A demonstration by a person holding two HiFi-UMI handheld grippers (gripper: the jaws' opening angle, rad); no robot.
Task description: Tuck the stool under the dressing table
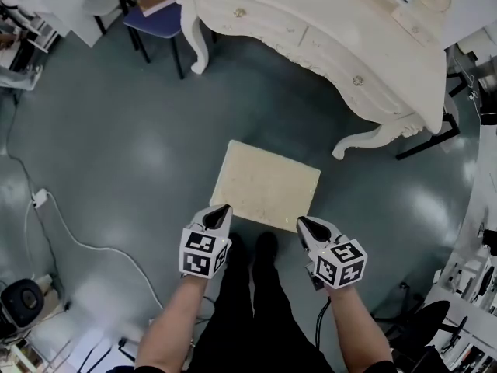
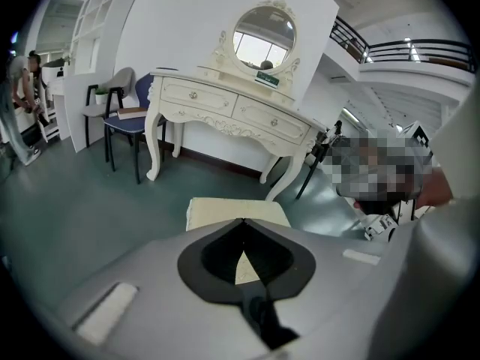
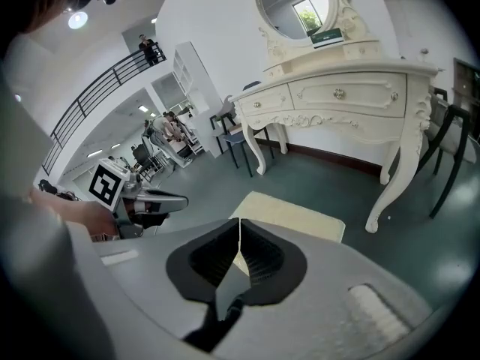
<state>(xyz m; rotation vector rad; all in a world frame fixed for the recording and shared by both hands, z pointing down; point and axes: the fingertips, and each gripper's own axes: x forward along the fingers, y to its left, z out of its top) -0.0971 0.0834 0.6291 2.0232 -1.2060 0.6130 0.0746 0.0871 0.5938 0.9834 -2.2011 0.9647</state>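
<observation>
Left hand-held gripper (image 1: pixel 219 212), right hand-held gripper (image 1: pixel 304 224): jaws pressed together, empty, by near edge of stool (image 1: pixel 265 183), seemingly untouching; dressing table (image 1: pixel 311 22) beyond.

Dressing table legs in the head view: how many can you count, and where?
2. One leg is at the left end of the dressing table, beside the blue chair; the other leg is at its right end. Back legs may be hidden under the top.

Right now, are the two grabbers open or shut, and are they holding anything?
Left gripper: closed, holding nothing.
Right gripper: closed, holding nothing.
</observation>
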